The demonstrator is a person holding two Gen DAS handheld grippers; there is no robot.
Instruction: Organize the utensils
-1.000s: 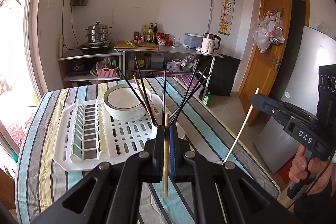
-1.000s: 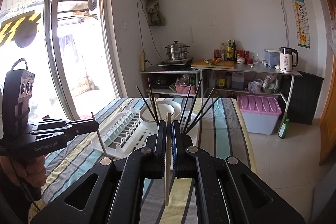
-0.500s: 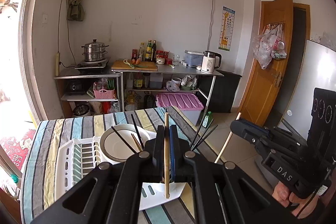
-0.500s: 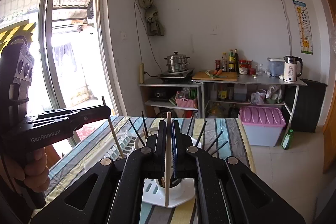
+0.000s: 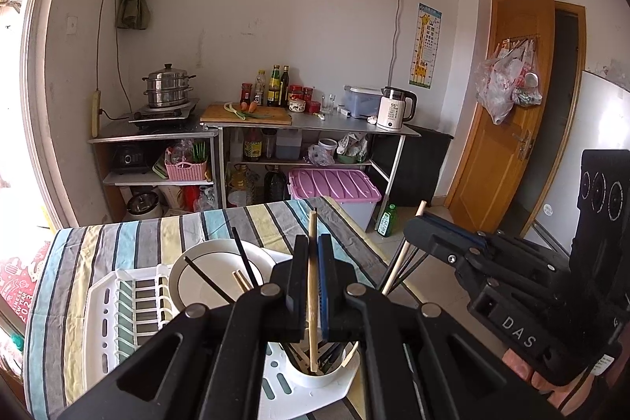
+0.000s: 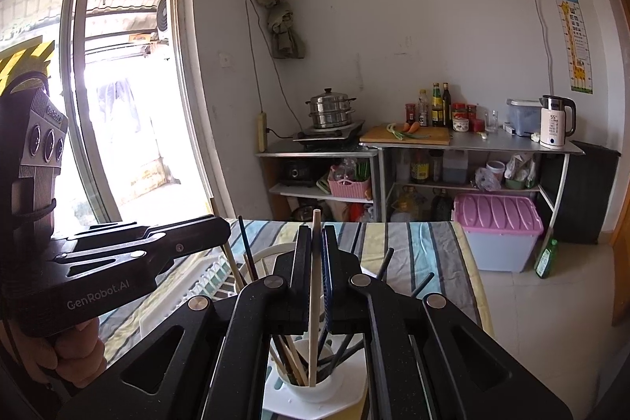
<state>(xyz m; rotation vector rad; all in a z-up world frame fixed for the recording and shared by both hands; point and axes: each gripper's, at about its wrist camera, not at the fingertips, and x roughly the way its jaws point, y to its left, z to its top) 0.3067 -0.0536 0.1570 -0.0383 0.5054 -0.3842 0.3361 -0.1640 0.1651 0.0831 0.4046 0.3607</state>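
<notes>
My left gripper (image 5: 313, 254) is shut on a light wooden chopstick (image 5: 312, 286), held upright with its lower tip in the mouth of the white utensil cup (image 5: 323, 378). My right gripper (image 6: 316, 247) is shut on another pale wooden chopstick (image 6: 314, 302), its lower end inside the same cup (image 6: 315, 386). The cup holds several black and wooden chopsticks (image 6: 293, 357). The right gripper (image 5: 417, 223) shows at the right of the left wrist view; the left gripper (image 6: 220, 227) shows at the left of the right wrist view.
The cup sits at the corner of a white dish rack (image 5: 114, 317) that holds a white bowl (image 5: 204, 282), on a striped tablecloth (image 5: 130, 243). Beyond the table stand metal shelves (image 5: 311, 128) with a kettle, bottles and a steamer pot, and a pink bin (image 5: 334, 184).
Both grippers have come down closer over the cup with their chopsticks. The chopstick ends now reach into the cup, and more of the room shows above the table.
</notes>
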